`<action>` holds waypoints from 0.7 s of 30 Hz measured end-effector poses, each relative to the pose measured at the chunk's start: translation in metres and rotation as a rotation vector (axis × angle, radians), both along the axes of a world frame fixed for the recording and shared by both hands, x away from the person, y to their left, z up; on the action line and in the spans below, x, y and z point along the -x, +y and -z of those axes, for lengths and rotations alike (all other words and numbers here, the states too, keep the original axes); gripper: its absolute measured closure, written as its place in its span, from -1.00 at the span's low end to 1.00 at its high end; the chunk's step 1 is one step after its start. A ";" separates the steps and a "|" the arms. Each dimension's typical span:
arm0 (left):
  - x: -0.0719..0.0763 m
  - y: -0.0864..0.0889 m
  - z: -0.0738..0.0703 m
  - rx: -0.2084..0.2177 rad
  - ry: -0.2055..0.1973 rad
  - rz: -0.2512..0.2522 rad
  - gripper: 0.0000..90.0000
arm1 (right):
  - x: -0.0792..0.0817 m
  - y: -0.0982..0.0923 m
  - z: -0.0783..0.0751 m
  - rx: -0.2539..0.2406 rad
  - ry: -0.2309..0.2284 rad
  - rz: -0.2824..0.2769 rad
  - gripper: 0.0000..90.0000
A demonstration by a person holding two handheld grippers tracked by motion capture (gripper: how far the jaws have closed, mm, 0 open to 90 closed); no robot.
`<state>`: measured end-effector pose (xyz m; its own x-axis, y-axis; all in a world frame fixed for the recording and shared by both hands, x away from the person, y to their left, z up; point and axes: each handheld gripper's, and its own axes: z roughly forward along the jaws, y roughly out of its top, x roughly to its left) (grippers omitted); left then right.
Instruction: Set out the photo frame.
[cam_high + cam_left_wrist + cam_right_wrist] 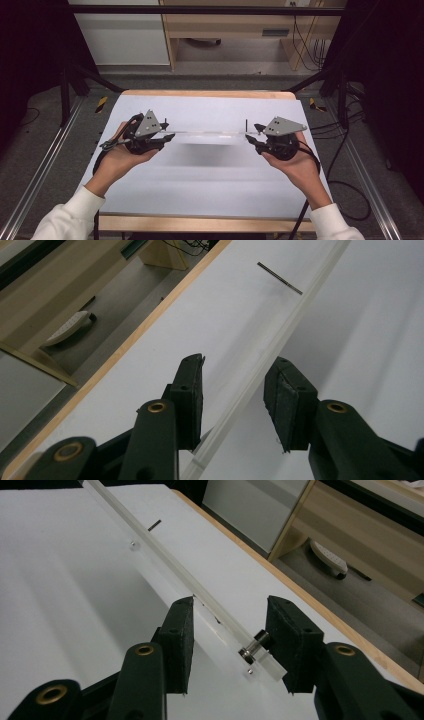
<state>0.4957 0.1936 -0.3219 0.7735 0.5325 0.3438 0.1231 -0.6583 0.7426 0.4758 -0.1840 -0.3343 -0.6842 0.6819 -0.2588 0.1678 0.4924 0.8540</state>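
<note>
- The clear plastic strip [207, 134] hangs above the white desk [210, 185], bridged between the left claw [166, 131] and the right claw [250, 137] — lifted, not yet set anywhere.
- Its long axis runs level, left to right across the desk.
- Left claw: jaws astride the strip's end, grip uncertain — I cannot tell.
- Right claw: strip end and its small metal fitting [254, 647] against one pad; whether it is clamped I cannot tell.

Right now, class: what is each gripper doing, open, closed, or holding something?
Left gripper: open around one end of the clear strip; whether it touches cannot be told.
Right gripper: open around the other end.
</note>
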 end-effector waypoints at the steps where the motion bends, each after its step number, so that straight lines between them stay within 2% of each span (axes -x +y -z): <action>1: -0.001 0.000 -0.001 -0.001 0.004 0.000 0.32 | -0.001 0.000 0.000 -0.006 -0.004 0.000 0.20; 5: -0.005 -0.001 -0.004 -0.010 0.005 0.002 0.32 | -0.006 0.000 0.001 -0.013 -0.014 0.008 0.17; 7: -0.007 0.000 -0.006 -0.029 0.004 0.008 0.32 | -0.008 0.001 0.003 -0.016 -0.014 0.015 0.17; 8: -0.007 -0.001 -0.005 -0.009 0.005 0.003 0.33 | -0.009 0.000 0.003 -0.019 -0.015 0.015 0.18; 9: -0.008 -0.001 -0.006 -0.024 0.004 0.008 0.33 | -0.009 0.000 0.003 -0.020 -0.017 0.012 0.19; 11: -0.009 -0.001 -0.007 -0.021 0.002 0.007 0.33 | -0.010 -0.001 0.003 -0.023 -0.018 0.012 0.20; 12: -0.010 -0.001 -0.008 -0.035 0.002 0.008 0.33 | -0.011 -0.001 0.003 -0.026 -0.019 0.012 0.20; 21: -0.016 -0.001 -0.010 -0.023 0.006 0.014 0.33 | -0.013 -0.004 0.003 -0.053 -0.034 0.027 0.19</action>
